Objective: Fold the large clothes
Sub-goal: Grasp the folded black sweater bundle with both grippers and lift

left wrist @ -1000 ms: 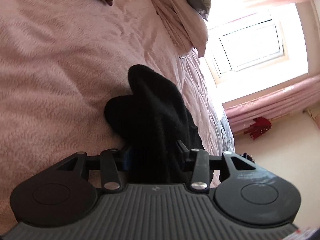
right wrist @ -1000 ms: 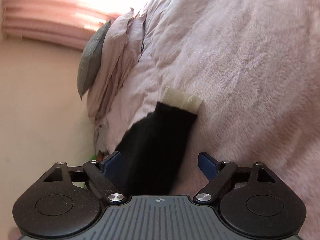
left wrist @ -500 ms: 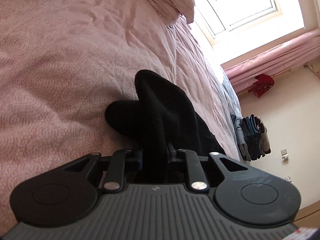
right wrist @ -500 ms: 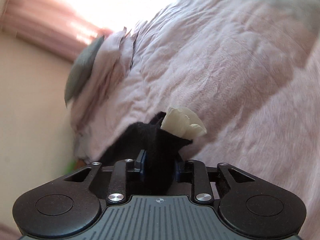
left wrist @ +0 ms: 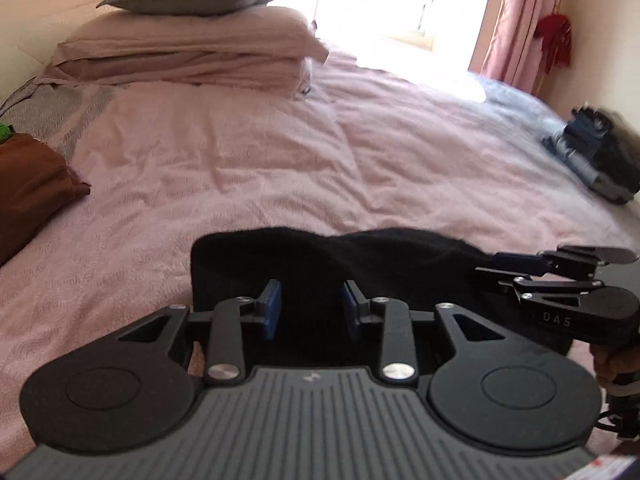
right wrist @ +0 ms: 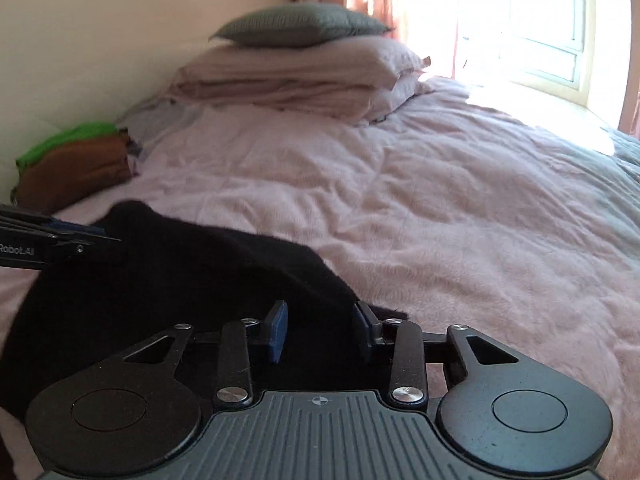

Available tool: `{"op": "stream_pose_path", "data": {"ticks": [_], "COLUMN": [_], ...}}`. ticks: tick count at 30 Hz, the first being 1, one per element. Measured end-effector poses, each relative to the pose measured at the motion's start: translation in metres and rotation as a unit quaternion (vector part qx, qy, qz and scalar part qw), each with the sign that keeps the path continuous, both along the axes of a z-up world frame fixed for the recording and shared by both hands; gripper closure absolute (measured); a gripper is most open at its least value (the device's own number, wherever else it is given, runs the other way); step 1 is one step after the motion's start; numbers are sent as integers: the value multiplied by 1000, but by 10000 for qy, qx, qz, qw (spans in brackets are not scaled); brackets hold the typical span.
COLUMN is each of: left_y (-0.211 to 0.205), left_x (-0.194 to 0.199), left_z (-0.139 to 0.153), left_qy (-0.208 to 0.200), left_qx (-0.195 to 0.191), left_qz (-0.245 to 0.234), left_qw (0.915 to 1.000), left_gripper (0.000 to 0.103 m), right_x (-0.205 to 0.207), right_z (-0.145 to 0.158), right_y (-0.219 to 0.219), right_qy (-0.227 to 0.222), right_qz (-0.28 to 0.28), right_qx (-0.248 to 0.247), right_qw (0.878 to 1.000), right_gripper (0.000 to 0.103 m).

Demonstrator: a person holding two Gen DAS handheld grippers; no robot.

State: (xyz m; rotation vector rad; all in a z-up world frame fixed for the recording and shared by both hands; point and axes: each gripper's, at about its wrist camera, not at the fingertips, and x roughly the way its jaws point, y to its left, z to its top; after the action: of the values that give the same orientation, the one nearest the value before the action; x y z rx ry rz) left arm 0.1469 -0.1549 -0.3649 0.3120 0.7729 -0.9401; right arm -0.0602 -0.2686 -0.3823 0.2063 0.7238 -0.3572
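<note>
Both the left hand-held gripper (left wrist: 310, 306) and right hand-held gripper (right wrist: 322, 330), jaws partly closed, pinch the black knitted garment (left wrist: 360, 264) stretched above the pink quilted bed (left wrist: 240, 160); folding looks barely begun.

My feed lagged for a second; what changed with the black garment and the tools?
Both views rolled upright, and the black garment is now stretched between the left tool and right tool. The right jaws, wide a second ago, have been closing on the cloth; the left reopened slightly. Pillows and folded piles unchanged.
</note>
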Motion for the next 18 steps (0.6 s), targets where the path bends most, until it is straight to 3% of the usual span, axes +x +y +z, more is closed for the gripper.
{"op": "stream_pose_path", "data": {"ticks": [2,10,12,14,16,18], "left_y": [-16,-8,0,16,41,69], "left_x": [3,-15,-18,-22,-16,0], "left_z": [-15,11,19,30,37,37], "left_qy": [16,-90,-73,-115,-46,356], "left_qx": [276,323,232,57,-123,-260], "left_qz": [293,379,373,339,426,642], "left_qw": [9992,9987,9990,9993,9990,9970], "left_gripper": [74,75,73,66,52,47], "right_x": [4,-31,-44,-60,-76,-91], "right_z": [-4,33,41,44,43,38], "right_y": [-9,-17,-19,-27,-43,-62], "right_qy": [25,-204,-274,-400,-505,-568], "right_qz": [-70,-152,-150,-143,-217,-308], "right_qx": [218,534,700,928,1246,1625], "right_qw": [9997,9982,9971,9948,9907,9846], "right_gripper": [70,64,56,45,38,36]}}
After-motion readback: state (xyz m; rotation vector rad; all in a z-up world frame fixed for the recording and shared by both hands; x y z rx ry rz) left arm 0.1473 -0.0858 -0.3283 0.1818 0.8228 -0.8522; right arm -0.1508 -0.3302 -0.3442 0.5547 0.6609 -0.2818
